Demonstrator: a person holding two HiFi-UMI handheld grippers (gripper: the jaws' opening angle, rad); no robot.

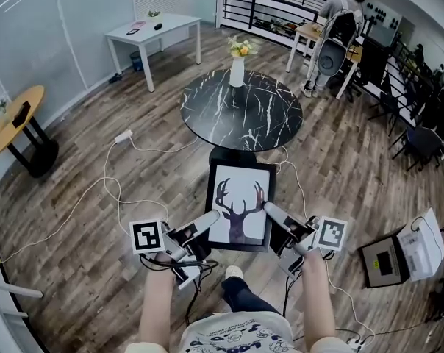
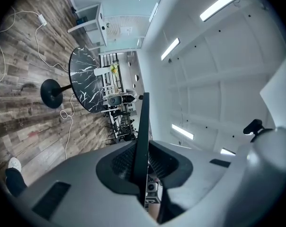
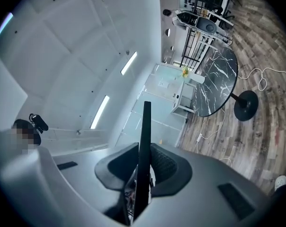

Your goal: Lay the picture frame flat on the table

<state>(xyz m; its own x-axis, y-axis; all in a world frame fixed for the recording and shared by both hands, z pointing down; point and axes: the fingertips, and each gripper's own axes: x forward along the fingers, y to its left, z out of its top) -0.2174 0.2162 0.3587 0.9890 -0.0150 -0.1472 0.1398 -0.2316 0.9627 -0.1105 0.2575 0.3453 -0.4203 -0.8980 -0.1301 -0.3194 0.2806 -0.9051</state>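
Left claw (image 2: pixel 142 162): jaws only a little apart, dark ribbed pads (image 2: pixel 121 162) clamped on the thin black edge of the picture frame (image 2: pixel 143 122). The edge runs straight up btw the pads. In the head view this claw has the frame's lower left side.

Right claw (image 3: pixel 143 167): same story, narrow gap, pads (image 3: pixel 164 167) pressed on both faces of the frame's edge. In the head view it's on the lower right side, roughly level w/ the left claw. Each claw has a hand behind it, forearms coming up from the bottom of the head view.

Frame: black border, white print w/ a dark deer head and antlers, print side facing the head camera. It's held in the air btw the 2 claws, above the wood-plank floor (image 1: pixel 97 271). It's on the person's side of the table (image 1: pixel 207 116) and not on it. The frame's far edge overlaps the table's dark base in the head view. Can't tell the exact tilt.

Table: round, black marble top w/ white veins, single pedestal. A white vase (image 1: pixel 237 72) w/ yellow flowers (image 1: pixel 240 48) stands near its far rim.

Further out: a white cable (image 1: pixel 126 147) loops over the floor on the left. A white table (image 1: pixel 152 29) is at the back, a wooden side table (image 1: pixel 12 120) far left, and a box (image 1: pixel 402 252) on the floor at right. A seated person (image 1: pixel 347 9) is at the back right. A shoe (image 1: pixel 234 272) shows below the frame.
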